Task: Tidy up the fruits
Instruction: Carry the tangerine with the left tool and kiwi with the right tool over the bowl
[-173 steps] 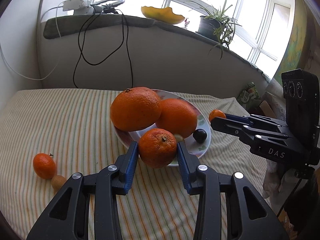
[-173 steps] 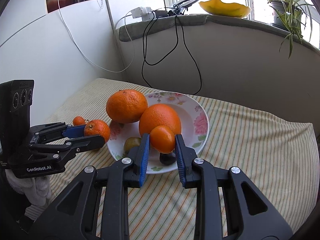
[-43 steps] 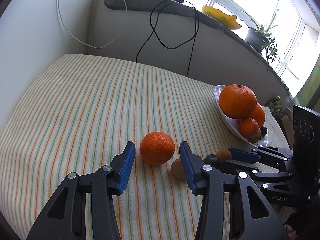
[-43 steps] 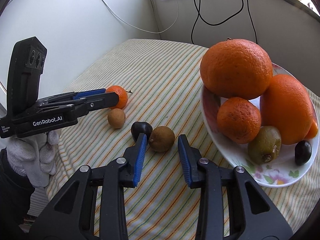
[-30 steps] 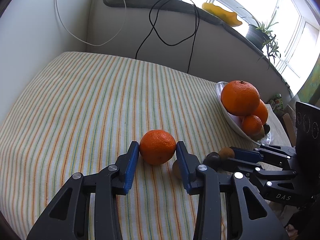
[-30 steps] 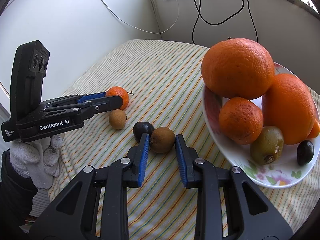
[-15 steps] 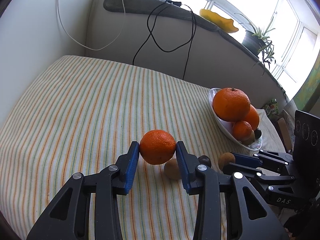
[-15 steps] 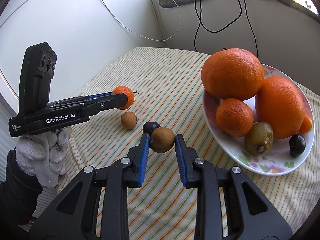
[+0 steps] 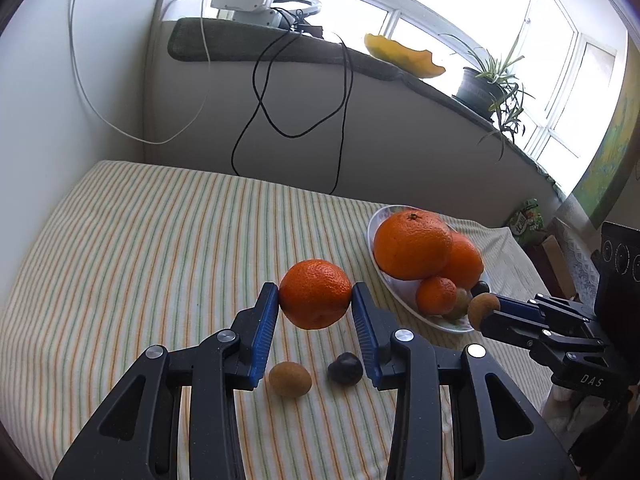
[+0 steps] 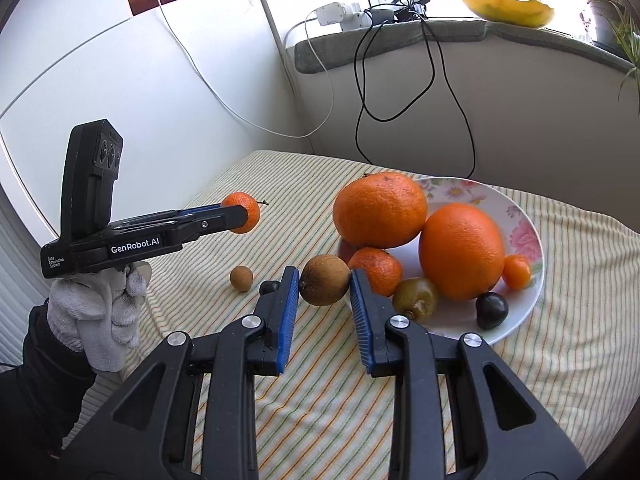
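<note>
Both claws are loaded and lifted clear of the striped worktop. My left claw pinches a mandarin across its widest part, the blue pads pressed to either side; my right claw pinches a brown fruit the same way, with no gap visible at the pads. In the left view the right claw appears at the plate's near edge, carrying the same brown fruit. The plate already bears two large oranges, a small mandarin, a kiwi, a dark fruit and a tiny orange one, stacked rather than spread. Two loose pieces lie on the cloth under my left claw: a tan fruit and a dark nut, near each other but apart. I judge the step in hand to be carrying both fruits to the plate. Risks as I read them: round fruit gripped at two points may roll out if I tilt a claw; a release onto the crowded heap could dislodge the top orange, which leans on its neighbour near the rim; both claws converging on the plate may collide; and a low swing could knock the loose pieces.
</note>
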`<state>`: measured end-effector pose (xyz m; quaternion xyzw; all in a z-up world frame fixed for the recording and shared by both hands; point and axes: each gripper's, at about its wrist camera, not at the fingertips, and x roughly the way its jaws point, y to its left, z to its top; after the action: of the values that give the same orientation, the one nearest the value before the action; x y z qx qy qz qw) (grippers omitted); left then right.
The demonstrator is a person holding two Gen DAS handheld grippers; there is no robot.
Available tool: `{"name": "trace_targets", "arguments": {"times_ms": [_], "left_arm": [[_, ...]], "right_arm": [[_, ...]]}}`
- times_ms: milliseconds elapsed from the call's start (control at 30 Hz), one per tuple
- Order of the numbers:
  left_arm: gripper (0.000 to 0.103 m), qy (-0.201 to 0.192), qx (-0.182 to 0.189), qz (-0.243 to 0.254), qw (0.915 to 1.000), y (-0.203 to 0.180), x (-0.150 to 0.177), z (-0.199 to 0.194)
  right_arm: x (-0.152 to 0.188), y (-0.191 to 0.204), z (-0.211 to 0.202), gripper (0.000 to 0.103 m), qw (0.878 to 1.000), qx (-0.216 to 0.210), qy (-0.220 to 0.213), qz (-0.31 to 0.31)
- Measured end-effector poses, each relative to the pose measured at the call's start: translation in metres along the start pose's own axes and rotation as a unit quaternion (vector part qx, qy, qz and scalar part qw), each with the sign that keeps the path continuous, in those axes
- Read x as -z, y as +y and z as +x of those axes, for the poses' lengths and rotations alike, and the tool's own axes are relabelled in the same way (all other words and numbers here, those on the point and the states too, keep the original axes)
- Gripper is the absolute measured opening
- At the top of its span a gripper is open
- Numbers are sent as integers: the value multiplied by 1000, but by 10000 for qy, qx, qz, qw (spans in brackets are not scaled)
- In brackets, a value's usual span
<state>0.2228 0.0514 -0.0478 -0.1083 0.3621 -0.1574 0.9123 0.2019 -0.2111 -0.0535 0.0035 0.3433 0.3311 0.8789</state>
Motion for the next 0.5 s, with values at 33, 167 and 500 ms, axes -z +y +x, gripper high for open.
{"name": "trace_targets", "arguments": {"times_ms": [33,167,500], "left_arm": [[36,-9,19,9,10000,-3,-3,1],[36,-49,103,85,9999,-14,-14,7],[36,-112,330,337,9988,-49,-39,25]], "right_arm": [[-3,-4,-1,27,10000,24,-35,29],[-13,-18,-6,27,9998,127,-125,79],[-32,-48,-17,27,9987,312,-372,118]]}}
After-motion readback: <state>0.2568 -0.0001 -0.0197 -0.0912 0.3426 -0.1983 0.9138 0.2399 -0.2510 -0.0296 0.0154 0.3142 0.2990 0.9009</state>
